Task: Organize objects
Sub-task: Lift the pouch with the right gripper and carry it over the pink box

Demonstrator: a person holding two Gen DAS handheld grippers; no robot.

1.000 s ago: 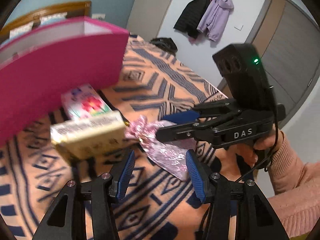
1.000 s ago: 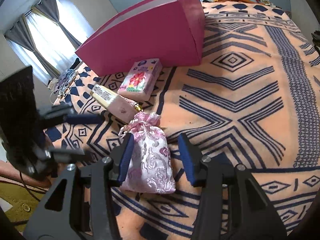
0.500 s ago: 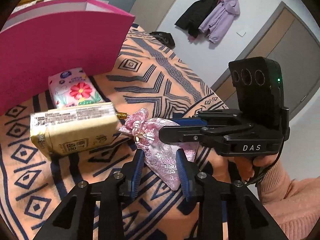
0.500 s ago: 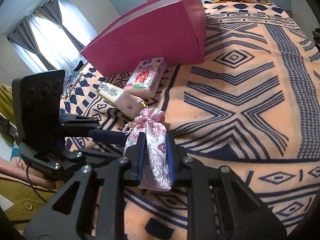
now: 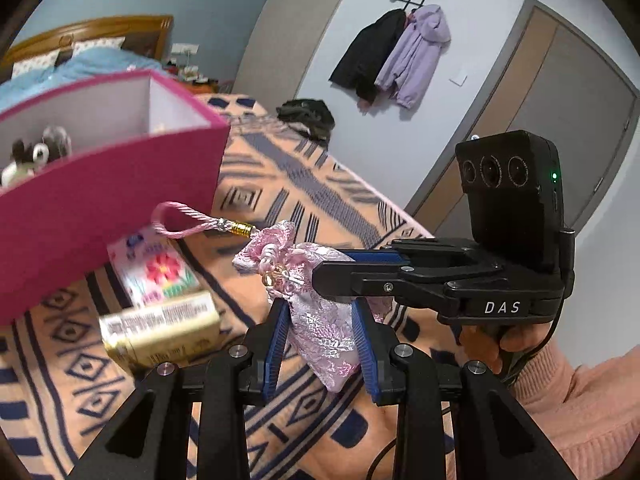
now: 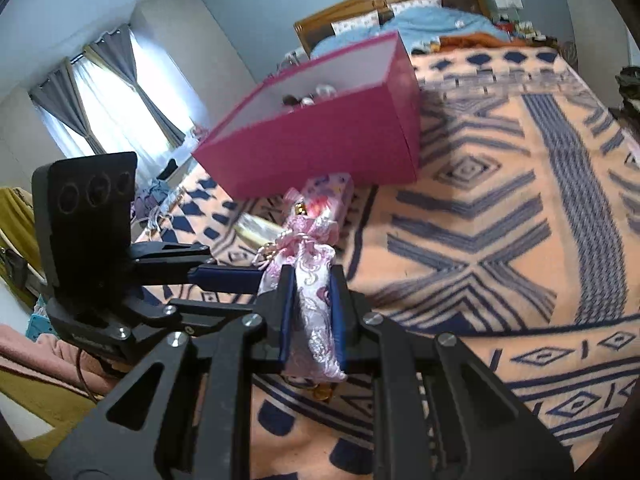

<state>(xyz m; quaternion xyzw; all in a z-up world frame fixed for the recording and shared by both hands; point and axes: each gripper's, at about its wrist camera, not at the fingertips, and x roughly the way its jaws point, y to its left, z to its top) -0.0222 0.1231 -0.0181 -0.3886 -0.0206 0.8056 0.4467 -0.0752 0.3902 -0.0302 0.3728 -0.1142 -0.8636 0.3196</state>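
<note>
A pink brocade drawstring pouch point(image 5: 320, 312) is held above the bed blanket. My left gripper point(image 5: 320, 320) is shut on its lower body. My right gripper point(image 6: 310, 300) is shut on the same pouch point(image 6: 308, 280) and crosses in from the right in the left wrist view point(image 5: 332, 272). The pouch's pink cord loop point(image 5: 176, 220) sticks out towards a magenta box point(image 5: 100, 192), open on top, with a small plush toy point(image 5: 36, 152) inside. The box also shows in the right wrist view point(image 6: 320, 136).
A flowered tissue pack point(image 5: 156, 268) and a yellow wrapped pack point(image 5: 160, 332) lie on the patterned orange and blue blanket point(image 6: 500, 220) in front of the box. Bed headboard point(image 6: 384, 4) stands far behind. Coats point(image 5: 392, 52) hang on the wall.
Both grippers went from open around the pouch to shut on it, then lifted it off the blanket. The pouch now hangs higher, closer to the box's rim.
</note>
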